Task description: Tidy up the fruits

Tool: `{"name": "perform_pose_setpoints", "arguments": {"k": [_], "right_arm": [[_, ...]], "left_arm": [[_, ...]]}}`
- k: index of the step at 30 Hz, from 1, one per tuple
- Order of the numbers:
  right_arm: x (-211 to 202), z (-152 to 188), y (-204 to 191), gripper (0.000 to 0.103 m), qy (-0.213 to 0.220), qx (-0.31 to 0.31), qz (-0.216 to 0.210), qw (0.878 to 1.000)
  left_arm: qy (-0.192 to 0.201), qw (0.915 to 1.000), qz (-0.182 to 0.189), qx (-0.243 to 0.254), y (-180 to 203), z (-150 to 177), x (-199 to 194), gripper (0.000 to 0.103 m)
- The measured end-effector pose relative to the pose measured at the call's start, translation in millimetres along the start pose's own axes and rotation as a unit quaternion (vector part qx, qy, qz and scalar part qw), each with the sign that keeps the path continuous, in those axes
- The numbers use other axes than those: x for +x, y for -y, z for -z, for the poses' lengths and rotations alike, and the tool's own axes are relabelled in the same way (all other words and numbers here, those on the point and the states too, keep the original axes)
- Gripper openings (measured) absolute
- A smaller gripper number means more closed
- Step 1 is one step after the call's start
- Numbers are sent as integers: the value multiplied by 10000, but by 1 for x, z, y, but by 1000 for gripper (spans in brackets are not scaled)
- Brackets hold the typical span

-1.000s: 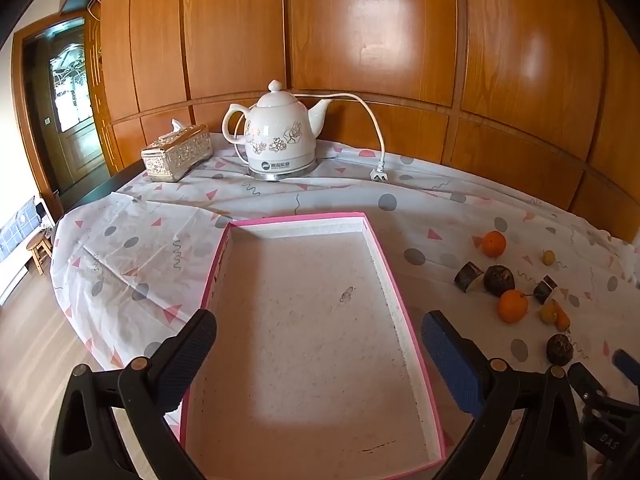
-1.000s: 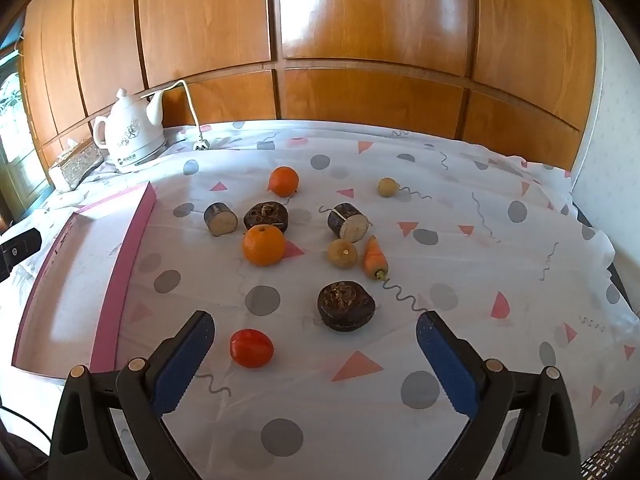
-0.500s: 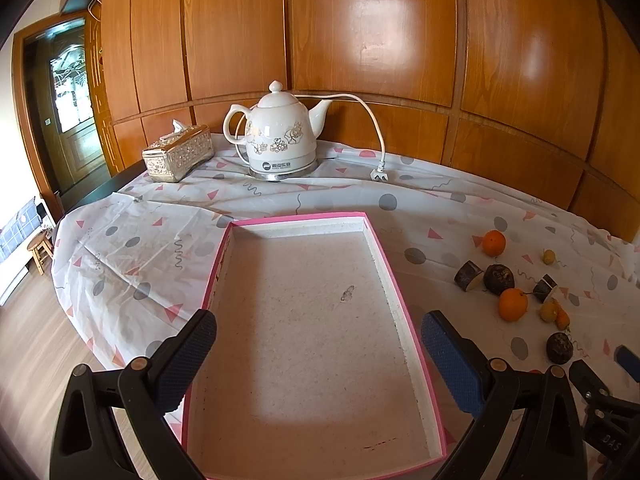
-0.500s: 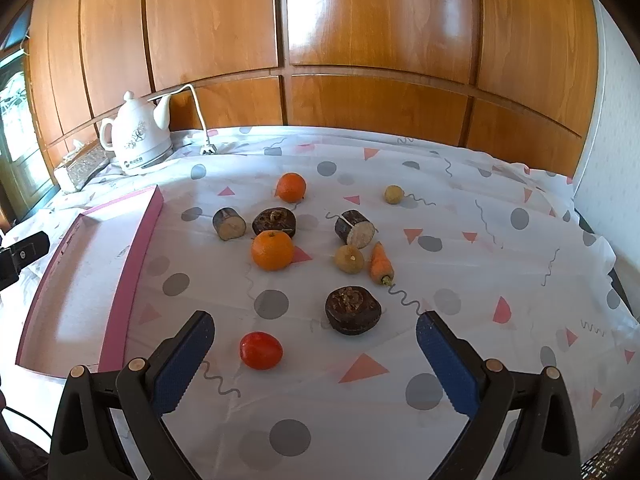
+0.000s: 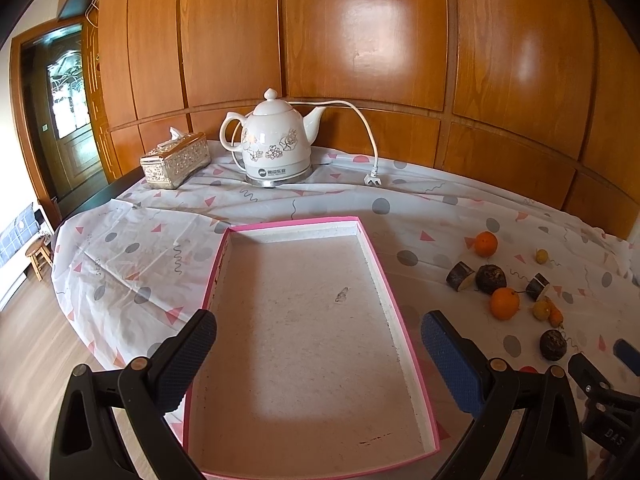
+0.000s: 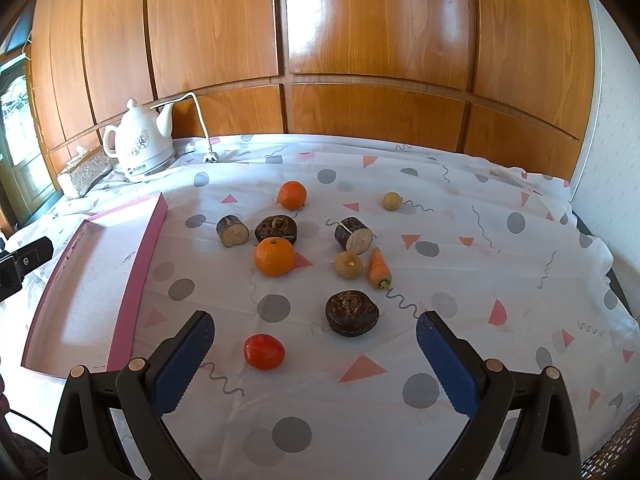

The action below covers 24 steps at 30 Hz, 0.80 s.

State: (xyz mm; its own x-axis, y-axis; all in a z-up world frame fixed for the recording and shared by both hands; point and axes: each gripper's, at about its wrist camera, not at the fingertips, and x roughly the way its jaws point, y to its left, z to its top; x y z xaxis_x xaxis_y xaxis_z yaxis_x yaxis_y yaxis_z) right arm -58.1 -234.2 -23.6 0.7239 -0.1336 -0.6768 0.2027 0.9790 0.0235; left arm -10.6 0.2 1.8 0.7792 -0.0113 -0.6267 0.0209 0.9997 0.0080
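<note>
R gripper: jaws wide apart, nothing between them, hovering low over the tablecloth.
L gripper: also spread wide, empty, hanging over the near half of the pink tray.
Tray: bare inside, lying left of the fruit, long axis running away from the cameras.
Fruit: all loose on the cloth, none in the tray.
Key relation: red tomato sat just ahead of the R gripper, a bit left of centre btwn the pads; it's roundish, so no axis to line up.
Nearer hand: R, by far (L sees the pile only off to its right).
Other pieces: dark round fruit just beyond, near orange farther, carrot pointing toward the camera.
Vs 1 s ago: R view showed the fruit lower and larger, i.e. gripper moved fwd; L view barely changed.
Judgement: tomato prob the first pick.
</note>
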Motion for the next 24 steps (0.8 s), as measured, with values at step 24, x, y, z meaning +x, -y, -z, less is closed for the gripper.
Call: {"name": "perform_pose_setpoints", "arguments": {"k": [24], "right_arm": [[-1,-1,23,103,88,238,148,9996]], "left_arm": [[-31,9991,338,271,20,3,-3,103]]}}
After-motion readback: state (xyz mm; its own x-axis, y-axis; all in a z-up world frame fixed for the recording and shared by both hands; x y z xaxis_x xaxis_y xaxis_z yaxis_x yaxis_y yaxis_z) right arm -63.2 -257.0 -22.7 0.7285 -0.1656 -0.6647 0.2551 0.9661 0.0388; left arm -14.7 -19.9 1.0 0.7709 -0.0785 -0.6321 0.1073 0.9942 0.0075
